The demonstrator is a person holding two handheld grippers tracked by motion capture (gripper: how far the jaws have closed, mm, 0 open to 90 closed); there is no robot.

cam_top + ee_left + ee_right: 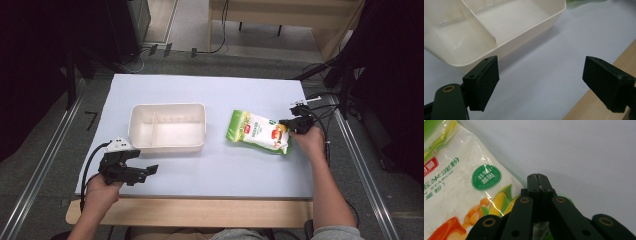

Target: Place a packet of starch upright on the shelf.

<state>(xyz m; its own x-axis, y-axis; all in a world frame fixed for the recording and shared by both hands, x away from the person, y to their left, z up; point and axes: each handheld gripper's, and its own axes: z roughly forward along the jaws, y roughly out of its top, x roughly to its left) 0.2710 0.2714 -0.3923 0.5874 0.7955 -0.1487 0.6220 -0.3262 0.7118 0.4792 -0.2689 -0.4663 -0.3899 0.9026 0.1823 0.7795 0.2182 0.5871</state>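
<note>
A green and white bag of corn starch (256, 131) lies flat on the white table, right of centre. My right gripper (286, 123) is at the bag's right end, and in the right gripper view its jaws (539, 177) are pressed together over the sealed edge of the bag (461, 182). A cream plastic container (167, 106) with an inner divider stands left of centre, with nothing in it. Near the table's front left, my left gripper (145, 161) hovers just below the container's front corner. It is open with nothing between its jaws (541, 82), and the container wall (531, 27) lies just ahead.
The white table top (220, 170) ends in a wooden front edge (200, 212). Metal rails run along both sides of the table. Cables trail on the right side (325, 107) and on the floor behind.
</note>
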